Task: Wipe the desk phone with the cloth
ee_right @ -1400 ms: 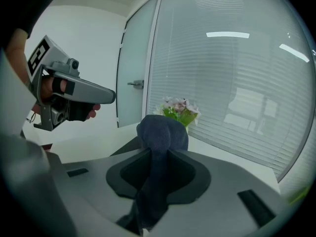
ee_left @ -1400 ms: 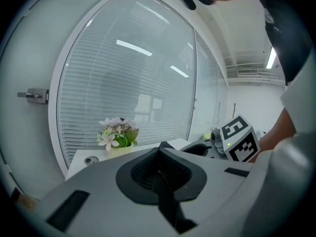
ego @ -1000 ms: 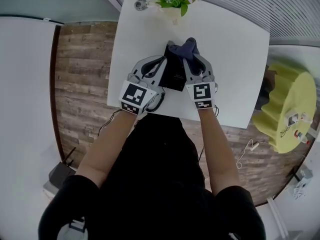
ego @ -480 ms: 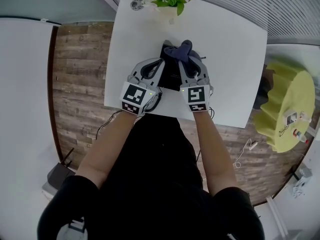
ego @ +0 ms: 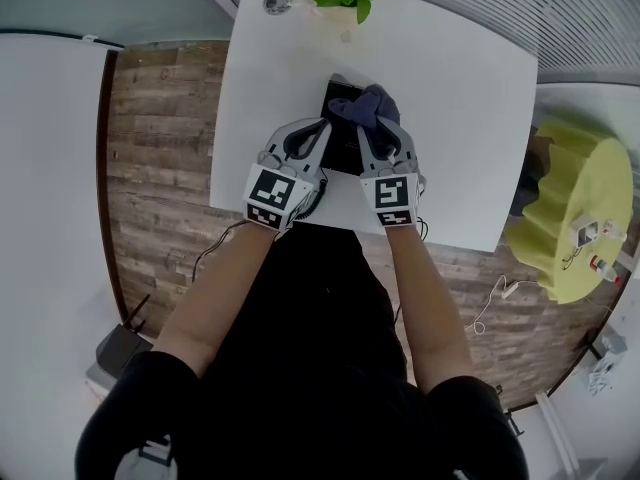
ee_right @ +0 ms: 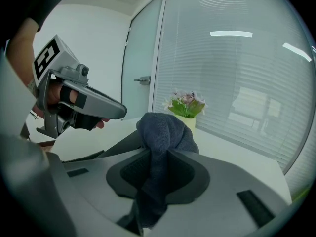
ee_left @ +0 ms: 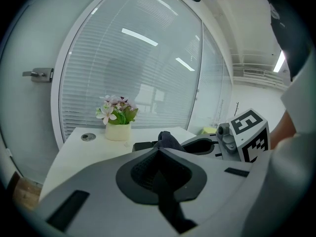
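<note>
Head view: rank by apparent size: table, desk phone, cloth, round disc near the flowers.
1. table, largest by far
2. desk phone, partly hidden
3. cloth, bunched; close to the phone's visible part, so the order of 2 and 3 is unsure
4. round disc, clearly smallest

Frame ctr: R gripper (ego: 378, 128) w/ dark cloth (ego: 368, 102) over black phone (ego: 343, 148); L gripper (ego: 320, 128) alongside, white table (ego: 460, 98).
</note>
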`<state>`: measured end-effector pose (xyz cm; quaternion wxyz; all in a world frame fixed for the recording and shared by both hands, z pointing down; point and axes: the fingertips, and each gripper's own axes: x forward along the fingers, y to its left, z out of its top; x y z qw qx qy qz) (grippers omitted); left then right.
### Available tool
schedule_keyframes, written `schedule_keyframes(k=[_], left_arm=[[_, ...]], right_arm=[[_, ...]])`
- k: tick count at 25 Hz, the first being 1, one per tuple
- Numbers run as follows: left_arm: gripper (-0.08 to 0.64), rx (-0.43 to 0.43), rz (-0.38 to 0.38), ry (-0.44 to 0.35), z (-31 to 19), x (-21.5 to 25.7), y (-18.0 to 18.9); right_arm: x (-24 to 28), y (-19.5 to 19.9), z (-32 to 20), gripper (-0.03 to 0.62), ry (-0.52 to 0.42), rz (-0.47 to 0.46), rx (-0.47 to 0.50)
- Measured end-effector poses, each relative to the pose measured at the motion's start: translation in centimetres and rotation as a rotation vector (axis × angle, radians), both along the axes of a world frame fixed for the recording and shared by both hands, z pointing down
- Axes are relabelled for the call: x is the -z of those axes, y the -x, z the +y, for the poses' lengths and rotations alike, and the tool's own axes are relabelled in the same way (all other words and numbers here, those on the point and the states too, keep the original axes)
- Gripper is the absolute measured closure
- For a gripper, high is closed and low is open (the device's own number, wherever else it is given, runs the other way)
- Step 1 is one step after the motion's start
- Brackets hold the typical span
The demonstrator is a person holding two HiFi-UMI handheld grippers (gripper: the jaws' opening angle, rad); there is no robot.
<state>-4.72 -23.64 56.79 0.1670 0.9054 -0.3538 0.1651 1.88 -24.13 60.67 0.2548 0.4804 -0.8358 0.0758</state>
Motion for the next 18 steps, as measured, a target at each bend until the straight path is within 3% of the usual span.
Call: schedule_keyframes(k=[12,18], left_arm=[[0.549,-0.014,-0.004,0.007,2.0,-0.9,0.4],[0.55,-0.03,-0.014,0.011,2.9,-1.1,0.6]], right_arm=[[-0.8,0.2,1.8,0.492,0.031,-0.025,-0.024],[-1.6,0.8,3.9,0.492,0.035,0.008,0.002]])
